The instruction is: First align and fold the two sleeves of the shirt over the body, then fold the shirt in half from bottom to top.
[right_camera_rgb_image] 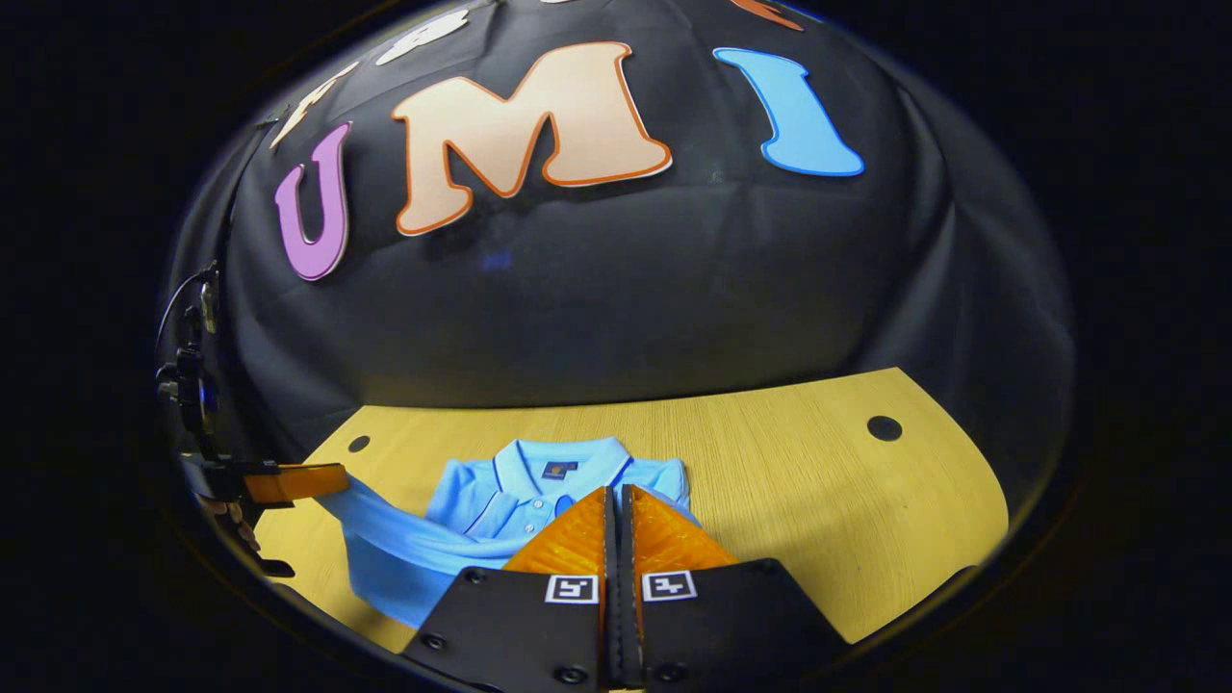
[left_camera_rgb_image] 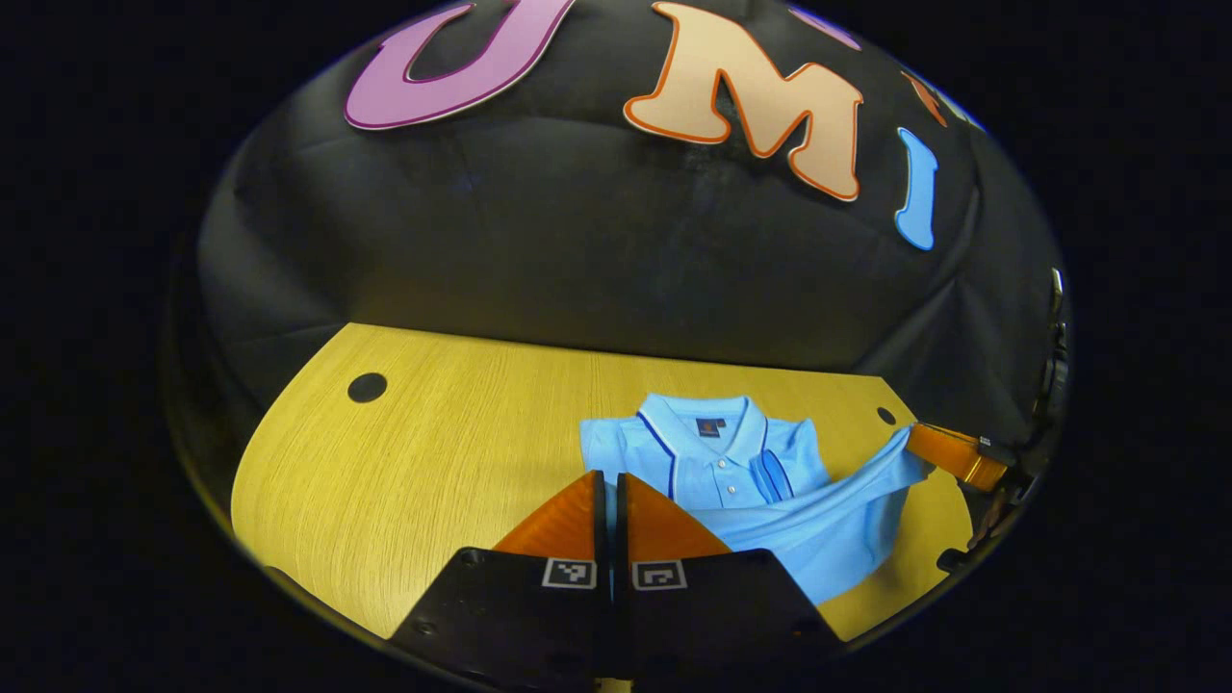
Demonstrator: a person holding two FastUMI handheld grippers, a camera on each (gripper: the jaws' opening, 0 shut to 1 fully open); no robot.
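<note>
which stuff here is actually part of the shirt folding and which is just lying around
Part of the job:
- shirt, bottom edge lifted
- left hand-held gripper, shut on the shirt
- right hand-held gripper, shut on the shirt

Just there:
- table, only the work surface
- round holes in the table
- black cloth wall

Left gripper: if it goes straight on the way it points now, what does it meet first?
Probably the shirt: the left gripper points at its collar end, fingers closed on the hem. Depth is unclear.
</note>
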